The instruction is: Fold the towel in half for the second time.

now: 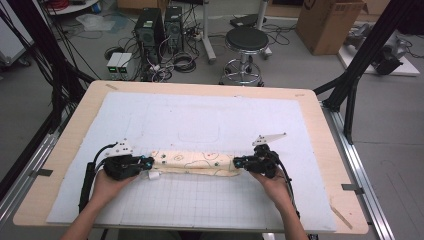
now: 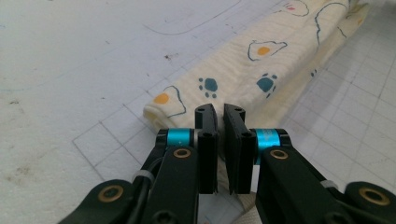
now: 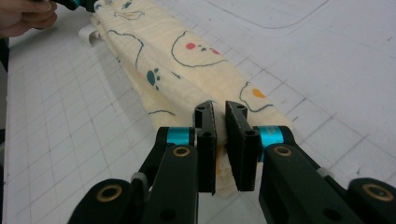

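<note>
A wooden table topped by a white gridded mat stood in a cluttered lab, with a stool and computer towers seen behind it from the high view. A long, folded cream cloth printed with eggs and paw marks was laid across the mat's middle, and its two ends were met by the left gripper and the right gripper, each held in a hand.

In the left gripper view, the jaws of the left gripper were seen nearly closed, apparently pinched on the cloth at its near end, though the fabric between the pads was hard to make out.

In the right gripper view, the right gripper was shown clamped on the opposite end of the cloth, fabric being visible between the jaws.

The fold would likely be best carried if both ends were lifted together and kept level, so that the layers were not let slip. Ample bare mat was left in front of and beyond the cloth; the table's edges lay well apart from both hands.
</note>
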